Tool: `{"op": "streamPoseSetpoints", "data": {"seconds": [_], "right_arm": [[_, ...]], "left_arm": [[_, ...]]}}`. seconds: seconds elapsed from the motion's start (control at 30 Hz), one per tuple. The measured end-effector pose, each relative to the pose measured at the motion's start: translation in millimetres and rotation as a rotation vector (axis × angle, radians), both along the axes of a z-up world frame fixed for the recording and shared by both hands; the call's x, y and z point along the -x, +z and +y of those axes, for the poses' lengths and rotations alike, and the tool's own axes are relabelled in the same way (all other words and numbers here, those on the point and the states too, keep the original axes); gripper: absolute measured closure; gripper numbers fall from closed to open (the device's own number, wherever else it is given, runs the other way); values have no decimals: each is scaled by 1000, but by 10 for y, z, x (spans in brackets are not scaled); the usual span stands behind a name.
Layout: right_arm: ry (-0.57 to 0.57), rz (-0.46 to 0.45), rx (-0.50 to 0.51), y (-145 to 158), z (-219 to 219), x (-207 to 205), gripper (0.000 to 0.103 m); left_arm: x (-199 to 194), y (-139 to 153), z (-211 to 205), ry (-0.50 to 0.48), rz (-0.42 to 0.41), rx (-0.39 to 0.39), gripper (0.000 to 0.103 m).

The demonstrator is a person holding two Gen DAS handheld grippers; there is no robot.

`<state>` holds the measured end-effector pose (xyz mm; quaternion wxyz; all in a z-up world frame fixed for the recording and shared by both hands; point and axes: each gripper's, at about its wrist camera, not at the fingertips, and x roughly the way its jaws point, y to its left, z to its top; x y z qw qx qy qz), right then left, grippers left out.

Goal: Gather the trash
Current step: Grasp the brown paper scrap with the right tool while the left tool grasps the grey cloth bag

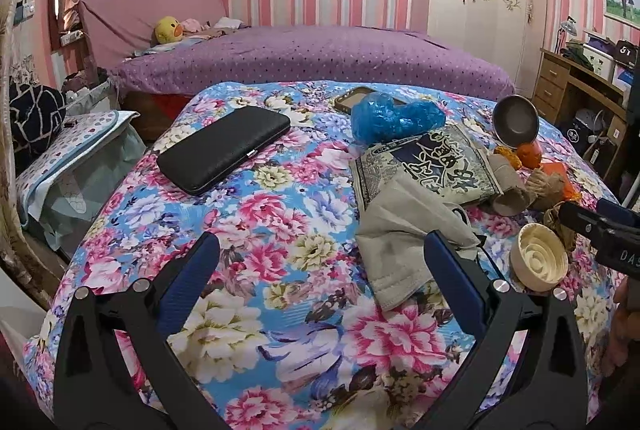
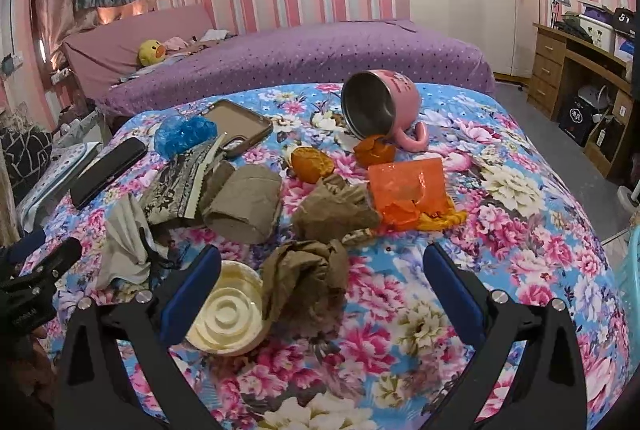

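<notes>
Trash lies on a floral-covered table [image 1: 280,214]. In the left wrist view my left gripper [image 1: 320,266] is open and empty, with a grey face mask [image 1: 404,242] by its right finger. Beyond lie a printed packet [image 1: 428,166], a blue plastic bag [image 1: 394,120] and a cream lid [image 1: 540,262]. In the right wrist view my right gripper [image 2: 320,278] is open over a crumpled brown paper [image 2: 308,278], the cream lid [image 2: 228,310] at its left finger. Further off are a cardboard roll [image 2: 248,202], another brown paper [image 2: 336,210], an orange wrapper [image 2: 408,190] and orange peels [image 2: 312,160].
A black wallet [image 1: 224,150], a phone case [image 2: 240,124] and a tipped pink mug [image 2: 384,110] also lie on the table. A purple bed [image 1: 300,58] stands behind, a wooden desk [image 2: 580,70] at the right, a covered box [image 1: 72,166] at the left.
</notes>
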<state>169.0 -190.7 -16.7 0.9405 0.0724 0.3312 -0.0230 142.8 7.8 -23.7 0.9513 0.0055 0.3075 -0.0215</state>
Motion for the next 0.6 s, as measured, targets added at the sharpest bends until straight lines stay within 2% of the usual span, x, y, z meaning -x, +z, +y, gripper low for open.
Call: {"op": "streamPoseSetpoints", "data": {"seconds": [0.1, 0.17, 0.23, 0.37, 0.5, 0.6], "right_arm": [[4, 30, -11, -45, -7, -67, 6], [24, 76, -29, -115, -10, -143, 22], [59, 100, -62, -161, -18, -183, 55], [86, 62, -96, -92, -34, -101, 56], [89, -18, -94, 87, -70, 111, 56], [96, -46, -74, 156, -106, 225, 56]], "left_arm": [[-28, -5, -11, -2, 11, 0, 4], [-51, -6, -30, -7, 16, -2, 4], [-75, -22, -51, -17, 29, -5, 4], [-124, -54, -104, -50, 63, -5, 4], [-197, -18, -197, -77, 62, 9, 7], [-368, -135, -275, -94, 151, 15, 21]]}}
